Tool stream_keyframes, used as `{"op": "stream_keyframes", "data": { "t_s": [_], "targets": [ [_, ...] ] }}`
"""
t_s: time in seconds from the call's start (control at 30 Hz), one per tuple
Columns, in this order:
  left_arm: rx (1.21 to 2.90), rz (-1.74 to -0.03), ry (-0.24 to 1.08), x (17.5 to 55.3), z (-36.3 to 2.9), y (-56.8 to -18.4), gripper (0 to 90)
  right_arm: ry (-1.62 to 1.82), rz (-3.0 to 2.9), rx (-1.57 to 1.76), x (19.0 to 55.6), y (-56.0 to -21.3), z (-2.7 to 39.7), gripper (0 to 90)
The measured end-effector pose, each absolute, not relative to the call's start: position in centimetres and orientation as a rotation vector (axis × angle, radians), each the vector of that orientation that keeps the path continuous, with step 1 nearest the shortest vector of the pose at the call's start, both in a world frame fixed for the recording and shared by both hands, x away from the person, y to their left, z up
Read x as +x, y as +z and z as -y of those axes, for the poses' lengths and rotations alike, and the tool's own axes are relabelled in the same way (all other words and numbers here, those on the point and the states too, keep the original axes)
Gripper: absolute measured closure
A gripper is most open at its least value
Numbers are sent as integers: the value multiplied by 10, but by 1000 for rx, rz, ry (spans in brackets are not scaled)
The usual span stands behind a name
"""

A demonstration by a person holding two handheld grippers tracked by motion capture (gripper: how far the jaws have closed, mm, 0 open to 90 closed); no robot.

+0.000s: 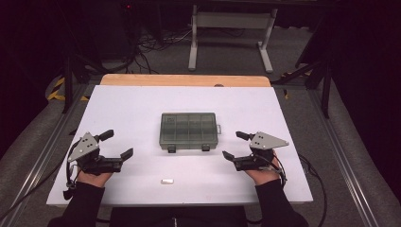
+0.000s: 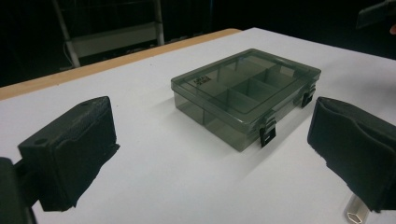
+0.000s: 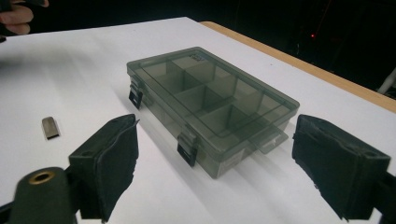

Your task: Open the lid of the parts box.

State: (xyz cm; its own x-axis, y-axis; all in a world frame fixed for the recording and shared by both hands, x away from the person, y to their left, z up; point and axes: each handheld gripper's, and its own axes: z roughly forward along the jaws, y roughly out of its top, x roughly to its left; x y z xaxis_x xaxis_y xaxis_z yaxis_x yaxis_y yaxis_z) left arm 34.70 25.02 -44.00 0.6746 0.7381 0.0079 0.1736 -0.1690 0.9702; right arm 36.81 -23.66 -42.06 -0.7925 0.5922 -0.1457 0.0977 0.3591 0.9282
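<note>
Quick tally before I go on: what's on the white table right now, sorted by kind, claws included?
Compartment box, smoky clear plastic, lid closed: 1
Small metal piece, on the near side of the table: 1
Claws, both open and holding nothing: 2, left claw, right claw
Total: 4

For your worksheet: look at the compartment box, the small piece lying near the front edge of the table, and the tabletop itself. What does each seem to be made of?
Compartment box: smoky see-through plastic, glossy; the dividers show through the closed lid, and the two latches are black.
Small piece: probably metal; pale, dull sheen, apparently hollow at one end in the left gripper view.
Tabletop: matte white sheet over a wooden board, whose tan edge shows at the far side.
</note>
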Motion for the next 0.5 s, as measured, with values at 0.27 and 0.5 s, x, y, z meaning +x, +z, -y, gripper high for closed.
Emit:
{"op": "stream_keyframes", "data": {
  "t_s": [0.27,0.5],
  "targets": [
    [1739,-701,576,360,-237,-431,26,1426,-2205,592,379,-410,225,188],
    [1780,-673,567,374,-220,-425,40,1398,-2237,585,390,-406,214,192]
  ]
}}
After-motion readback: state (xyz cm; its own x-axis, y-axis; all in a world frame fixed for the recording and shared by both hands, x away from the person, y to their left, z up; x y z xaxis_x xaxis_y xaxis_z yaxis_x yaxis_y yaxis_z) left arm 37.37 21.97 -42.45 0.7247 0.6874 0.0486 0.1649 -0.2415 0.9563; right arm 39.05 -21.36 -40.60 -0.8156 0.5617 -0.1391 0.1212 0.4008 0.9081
